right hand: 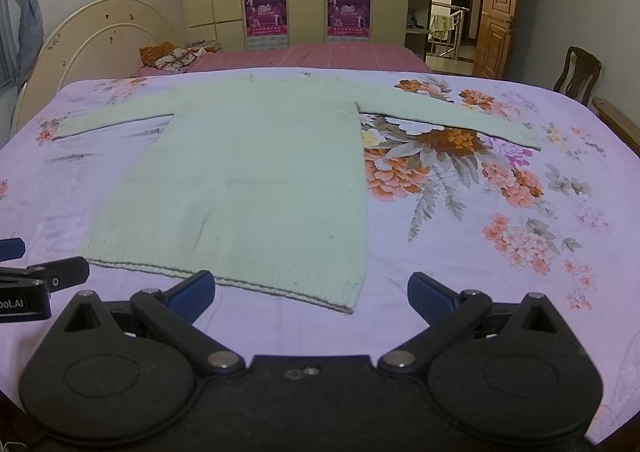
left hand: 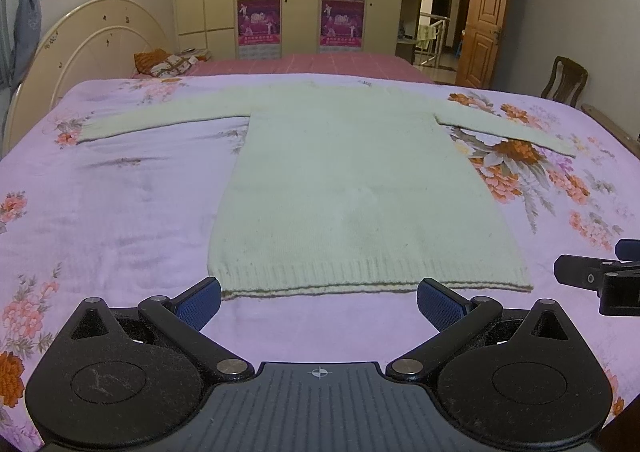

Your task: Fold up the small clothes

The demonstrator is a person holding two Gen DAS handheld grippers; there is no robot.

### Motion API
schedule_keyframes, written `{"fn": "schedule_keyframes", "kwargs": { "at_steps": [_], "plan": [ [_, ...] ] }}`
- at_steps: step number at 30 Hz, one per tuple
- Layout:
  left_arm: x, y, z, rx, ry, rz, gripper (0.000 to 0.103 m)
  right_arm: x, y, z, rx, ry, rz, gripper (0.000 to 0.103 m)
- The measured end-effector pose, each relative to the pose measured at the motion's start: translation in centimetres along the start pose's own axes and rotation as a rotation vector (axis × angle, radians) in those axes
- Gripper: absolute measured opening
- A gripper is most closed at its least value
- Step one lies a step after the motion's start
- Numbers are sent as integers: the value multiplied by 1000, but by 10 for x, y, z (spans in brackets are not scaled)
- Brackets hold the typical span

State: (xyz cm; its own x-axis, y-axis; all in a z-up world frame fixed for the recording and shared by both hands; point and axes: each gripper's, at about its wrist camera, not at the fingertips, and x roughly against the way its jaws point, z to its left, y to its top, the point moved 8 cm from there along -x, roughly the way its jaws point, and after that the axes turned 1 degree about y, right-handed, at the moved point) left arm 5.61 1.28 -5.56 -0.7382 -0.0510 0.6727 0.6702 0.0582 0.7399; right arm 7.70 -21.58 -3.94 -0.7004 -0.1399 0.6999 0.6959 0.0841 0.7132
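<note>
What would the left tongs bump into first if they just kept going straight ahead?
Probably the ribbed bottom hem of the pale green sweater, lying flat on the flowery sheet. The left tongs are open, just short of it; height is unclear.

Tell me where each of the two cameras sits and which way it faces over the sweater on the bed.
Left wrist: on the left gripper, near the hem, facing the wardrobe; jaws open, right gripper at the right edge.
Right wrist: on the right gripper, off the hem's right corner, facing likewise; jaws open, left gripper at the left edge.
Shared: pale green sweater flat, sleeves spread, on the floral sheet.
</note>
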Motion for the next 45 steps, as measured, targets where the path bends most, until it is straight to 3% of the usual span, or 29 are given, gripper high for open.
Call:
{"fn": "schedule_keyframes", "kwargs": {
  "at_steps": [26, 30, 39, 45],
  "plan": [
    [-11, 2, -2, -12, 5, 30, 103, -4, -4, -7, -24, 4, 12, 102],
    [-16, 7, 2, 22, -12, 31, 103, -6, -1, -8, -29, 1, 3, 102],
    [-47, 44, 32, 167, -53, 11, 103, -17, 30, -45, -88, -99, -91, 102],
    [-68, 89, 52, 196, 22, -130, 103, -29, 67, -91, -69, -259, -212, 102]
  ]
}}
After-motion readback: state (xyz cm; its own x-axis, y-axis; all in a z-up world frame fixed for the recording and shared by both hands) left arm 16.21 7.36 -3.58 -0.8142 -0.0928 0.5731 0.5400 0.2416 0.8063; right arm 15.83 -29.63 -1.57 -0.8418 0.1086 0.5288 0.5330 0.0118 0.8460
